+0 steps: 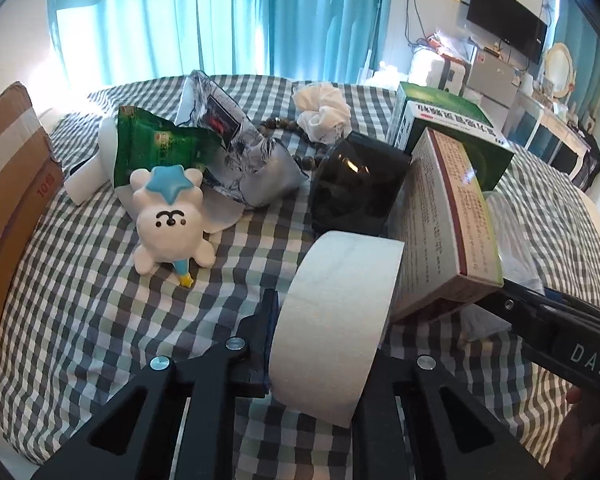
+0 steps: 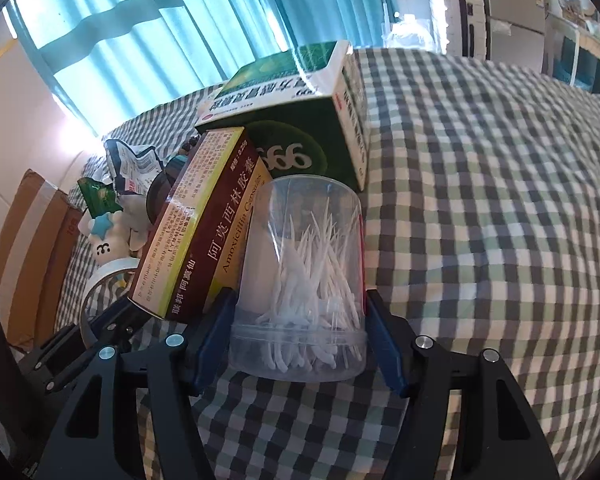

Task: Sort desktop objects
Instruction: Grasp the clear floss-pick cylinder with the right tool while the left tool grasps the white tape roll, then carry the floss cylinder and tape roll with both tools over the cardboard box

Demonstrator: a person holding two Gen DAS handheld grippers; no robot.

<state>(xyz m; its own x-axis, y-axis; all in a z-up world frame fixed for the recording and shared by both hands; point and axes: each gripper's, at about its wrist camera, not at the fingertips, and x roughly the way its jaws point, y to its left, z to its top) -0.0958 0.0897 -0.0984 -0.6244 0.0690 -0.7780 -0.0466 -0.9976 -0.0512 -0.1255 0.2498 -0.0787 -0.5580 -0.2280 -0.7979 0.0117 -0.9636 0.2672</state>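
White tape roll [image 1: 336, 320], just before the maroon medicine box [image 1: 448, 232], is pinched by the left gripper [image 1: 320, 344]; beside that box, the right gripper [image 2: 300, 344] brackets the clear toothpick jar [image 2: 304, 276], contact unclear.

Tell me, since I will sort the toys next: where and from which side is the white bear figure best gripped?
Probably across the bear figure's round head, the fingers coming down from above, one on each cheek. It lies on its back on the checked cloth with bare cloth beside both cheeks, while the green packet crowds its far end.
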